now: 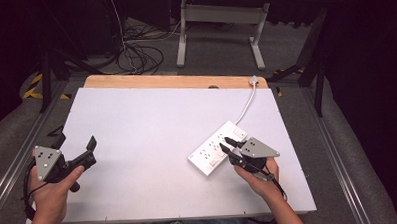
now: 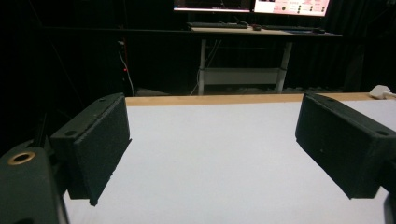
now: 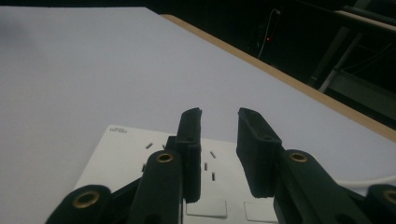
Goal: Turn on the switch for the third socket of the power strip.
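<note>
Approaching the power strip [image 1: 215, 147] with right gripper [image 1: 227, 146].
Jaws part-open over sockets, grasping nothing; next, lowering onto a switch. Left gripper [image 1: 83, 155] wide open, idle.

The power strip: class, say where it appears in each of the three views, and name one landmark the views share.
High view: power strip lies right of centre, under the right gripper.
Left gripper view: its plug at the far right edge.
Right gripper view: bottom centre, beneath the jaws.
Shared landmark: the table's wooden edge.
</note>
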{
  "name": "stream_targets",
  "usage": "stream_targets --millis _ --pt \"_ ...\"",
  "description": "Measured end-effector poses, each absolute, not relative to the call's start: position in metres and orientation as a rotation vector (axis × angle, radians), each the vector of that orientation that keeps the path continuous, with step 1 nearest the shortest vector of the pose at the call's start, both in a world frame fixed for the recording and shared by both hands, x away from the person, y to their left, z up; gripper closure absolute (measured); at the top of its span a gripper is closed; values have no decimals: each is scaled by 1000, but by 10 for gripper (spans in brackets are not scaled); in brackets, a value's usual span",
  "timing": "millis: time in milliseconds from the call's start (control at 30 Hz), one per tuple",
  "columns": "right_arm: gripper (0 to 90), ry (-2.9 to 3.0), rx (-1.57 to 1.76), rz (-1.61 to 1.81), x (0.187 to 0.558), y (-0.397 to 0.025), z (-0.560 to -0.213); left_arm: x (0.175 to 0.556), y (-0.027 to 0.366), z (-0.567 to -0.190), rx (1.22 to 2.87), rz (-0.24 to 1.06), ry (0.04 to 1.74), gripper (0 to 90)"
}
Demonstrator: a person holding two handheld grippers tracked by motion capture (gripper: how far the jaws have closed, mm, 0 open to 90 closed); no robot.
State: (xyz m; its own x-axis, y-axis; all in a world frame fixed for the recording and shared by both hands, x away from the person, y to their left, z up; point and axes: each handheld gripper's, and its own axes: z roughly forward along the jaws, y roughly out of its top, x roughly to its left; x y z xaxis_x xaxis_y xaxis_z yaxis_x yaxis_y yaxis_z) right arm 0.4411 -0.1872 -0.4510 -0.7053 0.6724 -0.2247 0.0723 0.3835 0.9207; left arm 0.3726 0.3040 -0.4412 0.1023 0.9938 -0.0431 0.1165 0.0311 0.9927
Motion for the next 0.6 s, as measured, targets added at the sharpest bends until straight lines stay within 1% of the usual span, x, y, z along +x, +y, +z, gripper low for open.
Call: stream_targets --millis 600 --pt "652 2009 666 1374 440 -190 -447 373 304 -441 1313 1050 1230 107"
